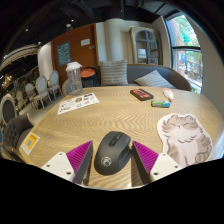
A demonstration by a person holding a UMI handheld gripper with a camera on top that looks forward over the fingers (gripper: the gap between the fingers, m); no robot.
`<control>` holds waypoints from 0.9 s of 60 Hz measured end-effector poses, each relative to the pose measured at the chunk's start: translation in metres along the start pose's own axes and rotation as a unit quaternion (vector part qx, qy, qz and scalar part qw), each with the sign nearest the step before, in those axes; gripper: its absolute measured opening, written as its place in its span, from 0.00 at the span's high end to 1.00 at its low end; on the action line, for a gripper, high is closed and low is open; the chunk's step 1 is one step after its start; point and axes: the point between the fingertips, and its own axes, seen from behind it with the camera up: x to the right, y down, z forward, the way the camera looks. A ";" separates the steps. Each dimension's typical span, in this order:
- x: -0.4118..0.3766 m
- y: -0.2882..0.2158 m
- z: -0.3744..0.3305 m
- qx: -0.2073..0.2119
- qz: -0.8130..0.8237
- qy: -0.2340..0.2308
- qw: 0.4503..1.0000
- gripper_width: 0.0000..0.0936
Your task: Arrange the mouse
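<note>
A black computer mouse [112, 152] lies on the wooden table [110, 112], between my two fingers. My gripper [113, 150] is closed onto its sides: the left pad [80, 158] and the right pad [147, 157] both touch the mouse with no gap showing. The mouse's underside seems to rest on the tabletop. A cat-shaped grey and white mat [186, 137] lies on the table just to the right of the fingers.
A printed sheet [78, 102] lies to the far left, a small yellow-edged card [29, 142] near left. A dark flat object [141, 94], a small green and red item [160, 103] and a white item [168, 95] lie far right. Chairs [30, 95] and a sofa [135, 75] stand beyond.
</note>
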 end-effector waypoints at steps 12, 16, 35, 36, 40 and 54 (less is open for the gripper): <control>-0.004 -0.009 0.013 0.009 -0.052 0.031 0.998 0.50; -0.009 -0.012 0.012 0.012 -0.046 0.018 0.999 0.54; 0.022 -0.085 -0.056 0.095 -0.057 0.004 0.994 0.55; 0.034 -0.095 -0.064 0.107 -0.057 0.016 0.992 0.55; 0.090 -0.120 -0.086 0.131 -0.052 0.067 0.988 0.56; 0.245 -0.046 -0.045 0.006 -0.037 0.162 0.986 0.56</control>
